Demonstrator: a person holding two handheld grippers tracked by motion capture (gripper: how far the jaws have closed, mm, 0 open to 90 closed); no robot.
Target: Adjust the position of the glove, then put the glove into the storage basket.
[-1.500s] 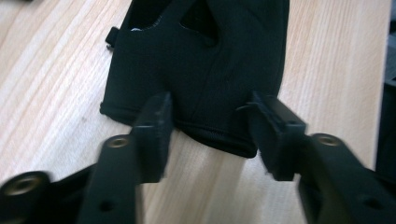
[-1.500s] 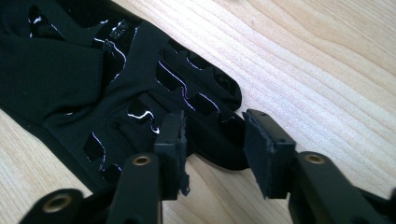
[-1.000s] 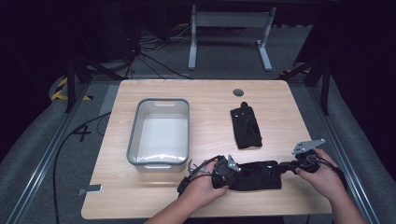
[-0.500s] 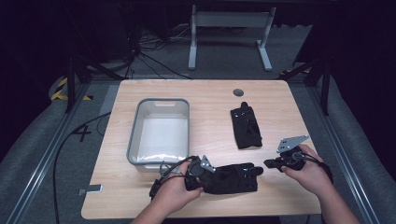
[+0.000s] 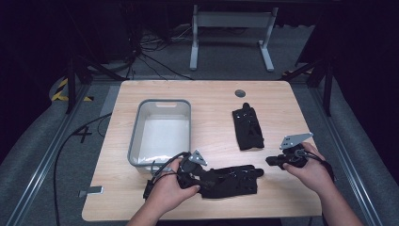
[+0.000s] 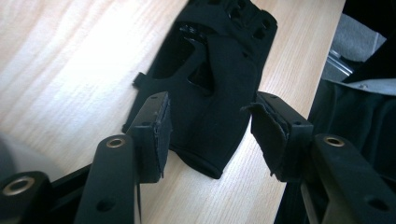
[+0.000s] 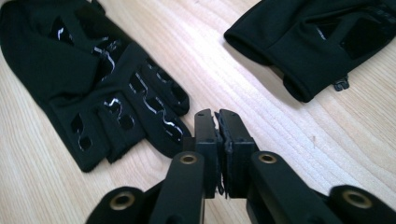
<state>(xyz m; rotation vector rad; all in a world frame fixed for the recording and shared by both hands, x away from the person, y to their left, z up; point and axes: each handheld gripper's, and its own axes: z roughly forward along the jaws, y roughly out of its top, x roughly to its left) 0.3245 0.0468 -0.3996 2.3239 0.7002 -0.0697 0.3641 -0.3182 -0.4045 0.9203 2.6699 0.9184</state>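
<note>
The near glove (image 5: 230, 180) lies flat at the table's (image 5: 211, 101) front edge, soft and light, likely to slump when lifted, so I'd pinch its cuff hem. My left gripper (image 6: 210, 135) has just been opening; its jaws straddle that cuff without pressing. My right gripper (image 7: 218, 135) is nearly shut on nothing, just beside the glove's fingertips. It is black with glossy grip print. The second glove (image 5: 248, 128) lies farther back, beside the grey bin (image 5: 136, 136).
</note>
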